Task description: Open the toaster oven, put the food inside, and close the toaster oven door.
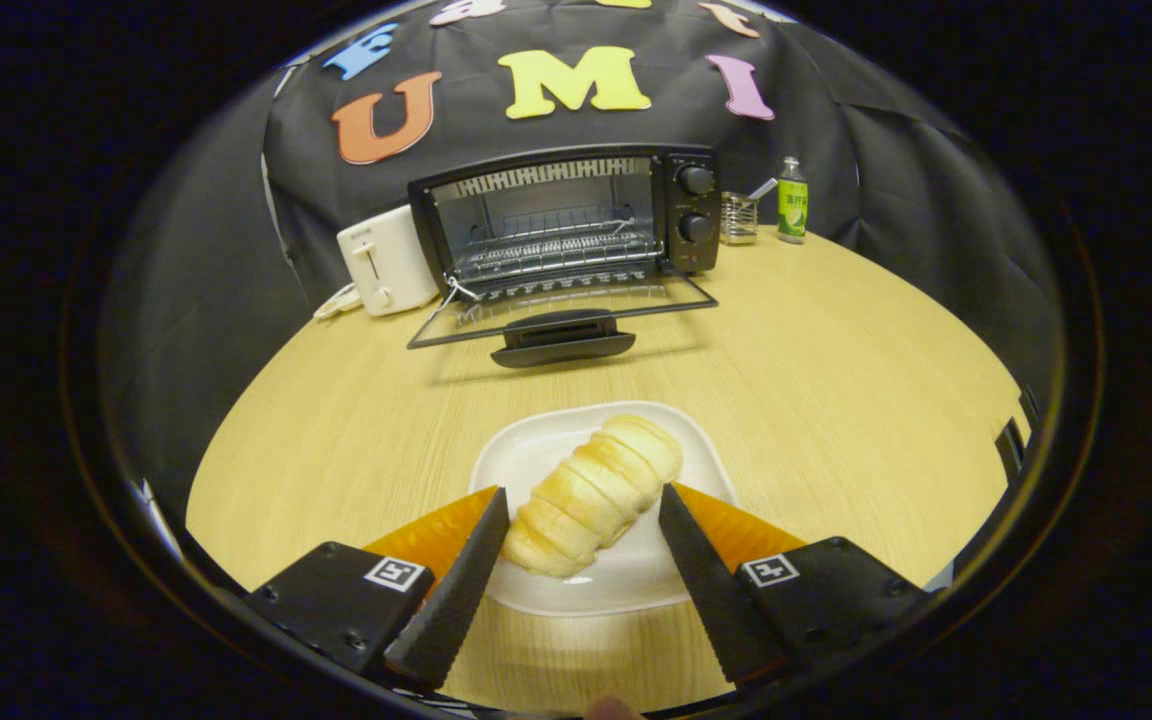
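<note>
Light wood-grain table (836, 360), rounded at the front. At its far side, in front of the black cloth wall (936, 200):

- White pop-up toaster (386, 260), upright, lever on the face turned this way. Something pale, maybe its cord, lies on the table by its base; too small to tell.
- Small metal wire holder (737, 218), with a pale utensil handle leaning out of its top.
- Green bottle (792, 200), upright, pale cap, just beside the holder.

Holder and bottle stand well apart from the toaster.
</note>
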Available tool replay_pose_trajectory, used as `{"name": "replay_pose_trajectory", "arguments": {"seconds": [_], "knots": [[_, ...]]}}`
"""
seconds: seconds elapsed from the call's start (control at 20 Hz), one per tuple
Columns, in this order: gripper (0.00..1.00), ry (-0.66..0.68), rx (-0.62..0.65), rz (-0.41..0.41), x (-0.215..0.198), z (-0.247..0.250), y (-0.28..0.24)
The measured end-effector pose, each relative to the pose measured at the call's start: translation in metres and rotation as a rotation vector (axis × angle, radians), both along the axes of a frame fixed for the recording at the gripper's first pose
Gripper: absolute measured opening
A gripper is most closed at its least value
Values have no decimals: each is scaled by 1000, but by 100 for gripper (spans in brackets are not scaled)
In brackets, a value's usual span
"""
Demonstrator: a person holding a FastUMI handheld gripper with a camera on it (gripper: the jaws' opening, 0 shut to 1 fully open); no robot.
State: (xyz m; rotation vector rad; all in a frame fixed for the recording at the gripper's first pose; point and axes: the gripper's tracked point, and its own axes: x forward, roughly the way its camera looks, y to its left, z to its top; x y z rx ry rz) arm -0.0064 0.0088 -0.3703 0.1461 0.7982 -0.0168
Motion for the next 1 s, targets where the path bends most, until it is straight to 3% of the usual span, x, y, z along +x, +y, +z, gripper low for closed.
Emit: {"name": "replay_pose_trajectory", "arguments": {"seconds": [0.1, 0.5, 0.7, 1.0], "knots": [[94, 14, 11, 9, 0, -2, 1], [42, -4, 94, 9, 0, 0, 0], [34, -52, 111, 2, 2, 15, -4], [33, -160, 191, -15, 20, 68, -9]]}}
